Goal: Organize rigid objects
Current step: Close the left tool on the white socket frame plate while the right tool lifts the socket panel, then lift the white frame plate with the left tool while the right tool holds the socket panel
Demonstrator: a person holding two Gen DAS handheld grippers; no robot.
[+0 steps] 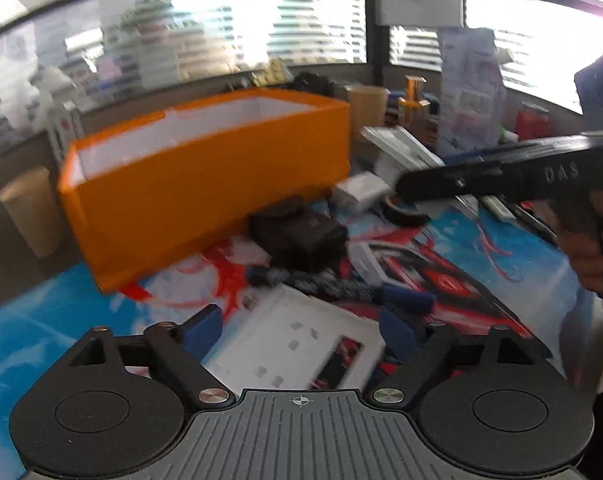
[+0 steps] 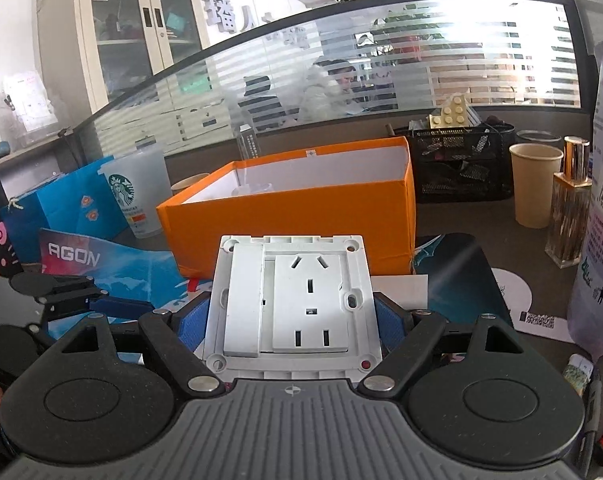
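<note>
An open orange box (image 1: 205, 184) with a white inside stands on the printed mat; it also shows in the right wrist view (image 2: 301, 216). My right gripper (image 2: 293, 320) is shut on a white wall socket plate (image 2: 293, 300) and holds it above the mat, in front of the box. My left gripper (image 1: 301, 332) is open and empty, low over a white frame plate (image 1: 301, 344). A black adapter block (image 1: 301, 236), a braided cable (image 1: 321, 284) and a small white charger (image 1: 361, 192) lie beside the box. The right gripper's body (image 1: 521, 172) reaches in from the right.
A Starbucks cup (image 2: 137, 196), blue bag (image 2: 61, 208) and AGON card (image 2: 73, 256) sit left of the box. A black mesh basket (image 2: 461, 164), paper cup (image 2: 535, 184), perfume bottle (image 2: 569, 208) and plastic bottle (image 2: 601, 200) stand right. A glass partition runs behind.
</note>
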